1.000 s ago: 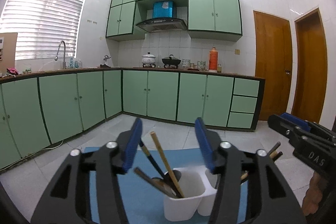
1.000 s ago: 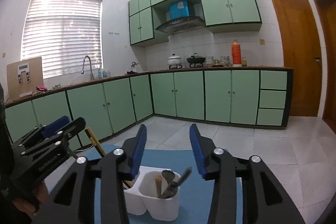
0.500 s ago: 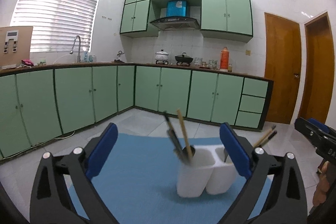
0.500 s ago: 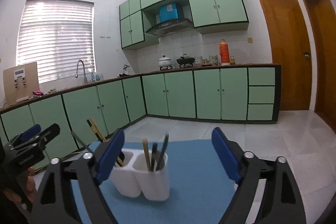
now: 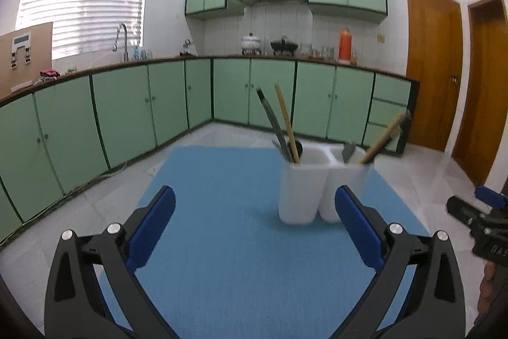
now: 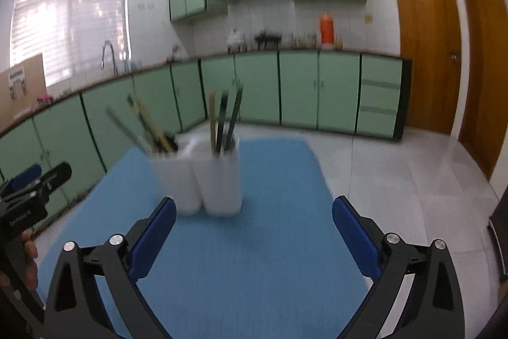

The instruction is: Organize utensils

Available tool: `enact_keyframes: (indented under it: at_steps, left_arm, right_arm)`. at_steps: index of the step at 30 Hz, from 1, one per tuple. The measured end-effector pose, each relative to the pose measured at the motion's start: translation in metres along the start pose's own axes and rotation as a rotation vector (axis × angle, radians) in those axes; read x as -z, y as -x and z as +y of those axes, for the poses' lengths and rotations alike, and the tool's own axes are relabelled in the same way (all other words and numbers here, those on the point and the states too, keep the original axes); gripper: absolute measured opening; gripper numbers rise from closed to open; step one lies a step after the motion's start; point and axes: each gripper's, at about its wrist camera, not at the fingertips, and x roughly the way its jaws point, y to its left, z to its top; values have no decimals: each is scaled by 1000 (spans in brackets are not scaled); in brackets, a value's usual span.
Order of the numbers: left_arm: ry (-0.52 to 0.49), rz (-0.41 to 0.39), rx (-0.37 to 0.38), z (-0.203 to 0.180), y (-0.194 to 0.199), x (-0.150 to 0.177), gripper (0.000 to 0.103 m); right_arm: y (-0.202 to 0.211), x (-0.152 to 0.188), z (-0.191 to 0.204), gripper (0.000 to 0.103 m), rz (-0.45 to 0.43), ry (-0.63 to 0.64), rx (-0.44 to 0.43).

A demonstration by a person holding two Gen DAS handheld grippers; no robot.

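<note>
A white two-compartment utensil holder (image 5: 320,186) stands on a blue mat (image 5: 241,259). It holds chopsticks and dark utensils (image 5: 282,123) in its left cup and a wooden-handled utensil (image 5: 382,137) in its right cup. My left gripper (image 5: 254,208) is open and empty, drawn back from the holder. My right gripper (image 6: 254,212) is open and empty, also short of the holder (image 6: 206,183), which is blurred in that view. Each gripper shows at the edge of the other's view: the right one (image 5: 476,221) and the left one (image 6: 35,189).
The mat lies on a surface above a tiled kitchen floor (image 5: 222,132). Green cabinets (image 5: 127,116) run along the left and back walls. Wooden doors (image 5: 435,65) stand at the right. A sink tap (image 5: 122,40) and pots sit on the counter.
Both grippers have opened wide and pulled back from the utensil holder, which now stands farther ahead with the utensils in its cups.
</note>
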Motion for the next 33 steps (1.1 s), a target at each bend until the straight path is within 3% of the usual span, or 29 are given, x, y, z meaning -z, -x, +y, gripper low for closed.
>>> enact_keyframes:
  at_steps: [3, 7, 18, 33]
  left_arm:
    - [-13, 33, -6, -1, 6, 7, 98]
    - [-18, 63, 21, -2, 19, 13, 98]
    - [-62, 50, 8, -16, 54, -1, 98]
    - [-63, 69, 23, -25, 56, -6, 98]
  right_arm:
    - [4, 11, 3, 97, 66, -5, 6]
    - [17, 13, 4, 97, 89, -20, -21]
    - [47, -5, 21, 97, 87, 10, -56]
    - [48, -18, 25, 97, 96, 36, -57]
